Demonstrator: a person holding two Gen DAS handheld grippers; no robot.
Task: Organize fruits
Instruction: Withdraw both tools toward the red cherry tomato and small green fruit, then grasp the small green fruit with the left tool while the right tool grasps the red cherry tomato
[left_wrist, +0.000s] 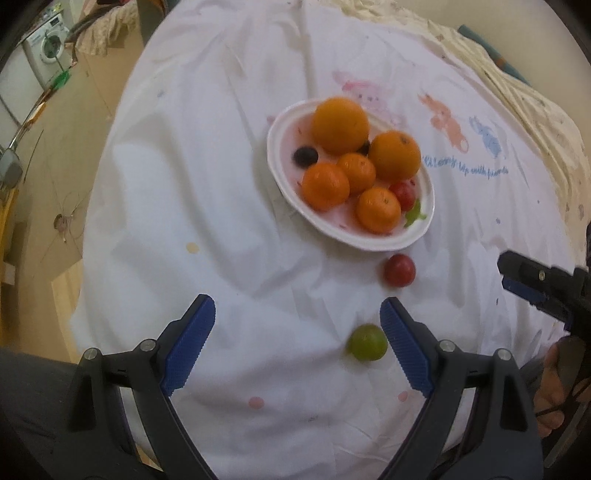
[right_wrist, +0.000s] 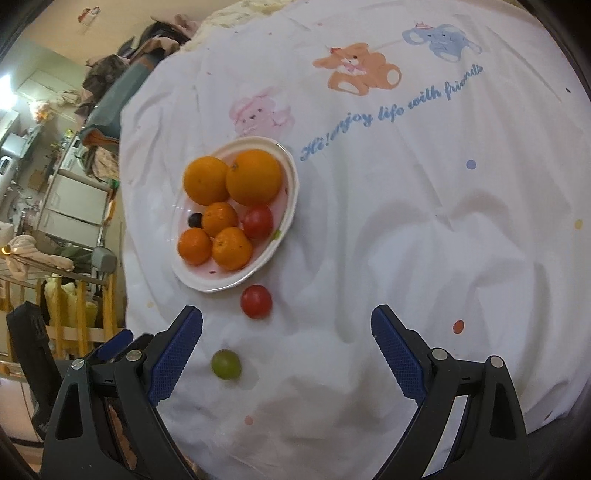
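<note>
Fruits fill the white bowl (right_wrist: 286, 221) at centre-left of the right wrist view: oranges (right_wrist: 254, 177), small mandarins (right_wrist: 232, 248), a red tomato (right_wrist: 258, 221) and a dark grape (right_wrist: 195, 220). Blue script on the white sheet (right_wrist: 424, 240) reads "Hi! enjoy life with friends", under cartoon animals. Below the bowl, loose on the sheet, lie another red tomato (right_wrist: 256, 301) and a green grape (right_wrist: 226, 364). Left gripper (left_wrist: 297, 314) and right gripper (right_wrist: 286, 325) both gape wide, holding nothing. A washing machine (left_wrist: 46, 51) stands at upper left of the left wrist view.
</note>
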